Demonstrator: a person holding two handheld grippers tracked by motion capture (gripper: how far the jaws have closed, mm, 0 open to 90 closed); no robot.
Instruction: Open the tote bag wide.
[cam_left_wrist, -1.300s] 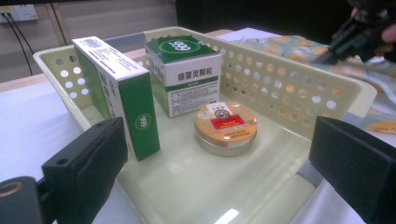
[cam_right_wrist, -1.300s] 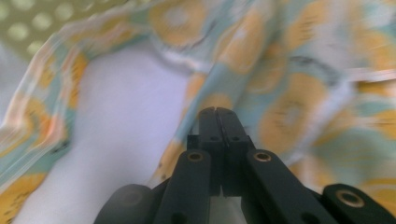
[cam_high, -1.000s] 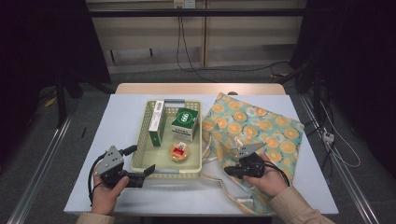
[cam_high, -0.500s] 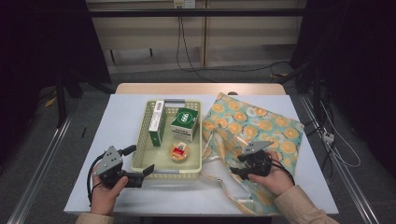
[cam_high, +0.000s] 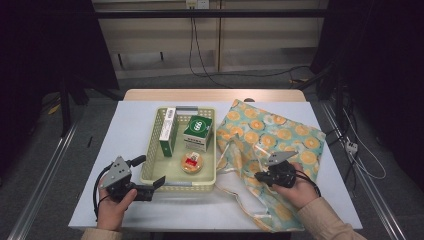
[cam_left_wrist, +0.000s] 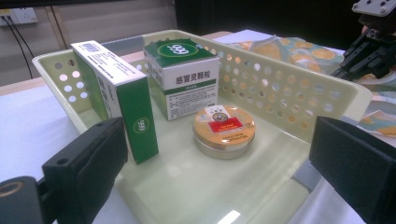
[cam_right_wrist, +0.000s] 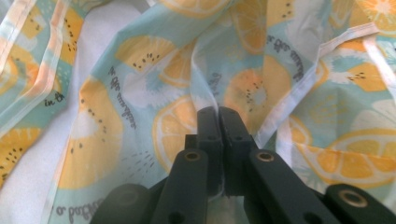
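Right hand-held gripper (cam_right_wrist: 218, 112) pinching lengthwise bag (cam_right_wrist: 154, 93) fold

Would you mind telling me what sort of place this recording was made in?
Probably a lab or recording workspace rather than a home: a white table stands between floor rails, loose cables trail from a wall socket, and dark curtains close off the sides.

1. The fruit-print bag (cam_high: 270, 150) runs past the table's near edge, its lower corner lost under the person's right sleeve.
2. Small print on the square box (cam_left_wrist: 189, 88) beside the round tin (cam_left_wrist: 224, 130) is too blurred to read.
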